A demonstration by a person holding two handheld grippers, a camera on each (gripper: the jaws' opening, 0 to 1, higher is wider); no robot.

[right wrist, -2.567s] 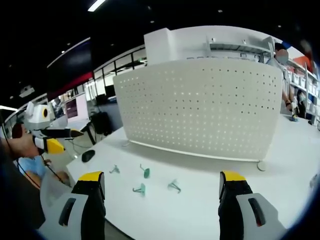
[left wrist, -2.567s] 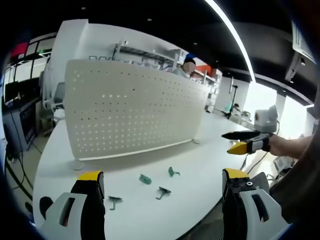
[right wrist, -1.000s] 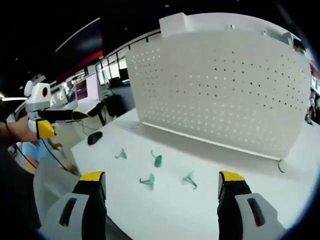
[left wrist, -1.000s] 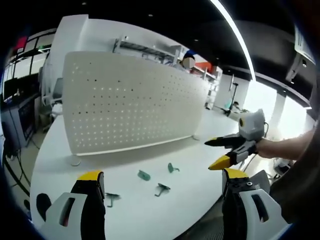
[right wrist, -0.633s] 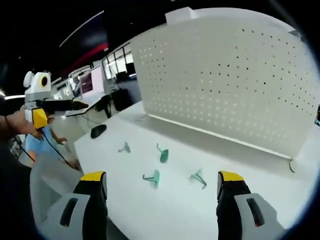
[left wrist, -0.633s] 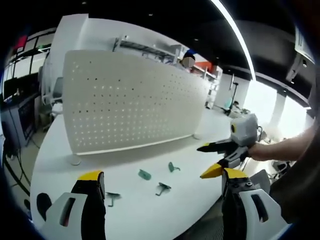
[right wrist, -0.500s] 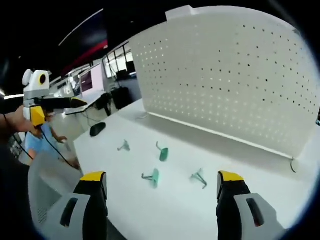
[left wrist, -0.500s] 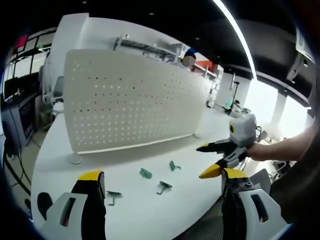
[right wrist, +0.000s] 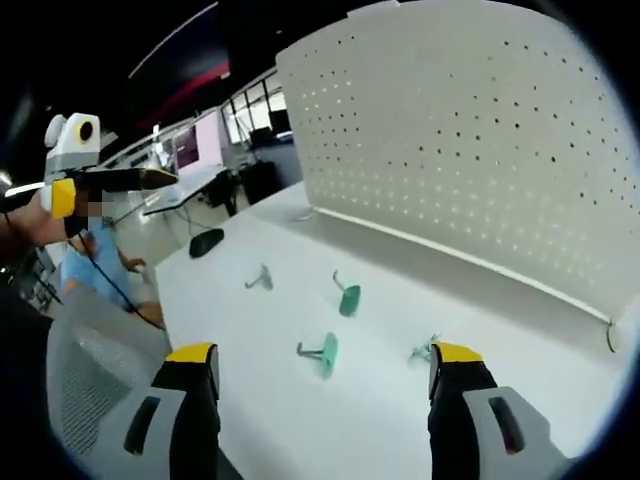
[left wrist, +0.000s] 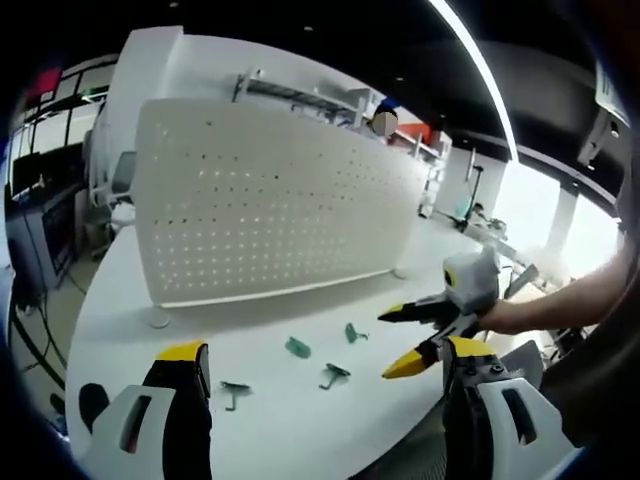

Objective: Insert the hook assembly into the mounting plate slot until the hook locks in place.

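A white perforated mounting plate (left wrist: 270, 220) stands upright on the white table (left wrist: 280, 420); it also fills the right gripper view as the plate (right wrist: 480, 150). Several small green hooks lie loose in front of it: one hook (left wrist: 297, 347), a second (left wrist: 353, 332), a third (left wrist: 333, 375). My left gripper (left wrist: 325, 350) is open and holds nothing. My right gripper (left wrist: 390, 343) comes in from the right, jaws apart, just above the hooks. In its own view the right gripper (right wrist: 322, 352) is open over a hook (right wrist: 328, 356), with another hook (right wrist: 347, 297) beyond.
A black mouse (right wrist: 207, 241) lies near the table's far left edge. A mesh chair back (right wrist: 90, 385) sits below that edge. My left gripper (right wrist: 110, 182) hangs off to the left of the table, held by a hand. Shelving (left wrist: 300, 95) rises behind the plate.
The right gripper has come down and in towards the hooks; in its view the hooks and table have grown larger. The left gripper has stayed roughly where it was.
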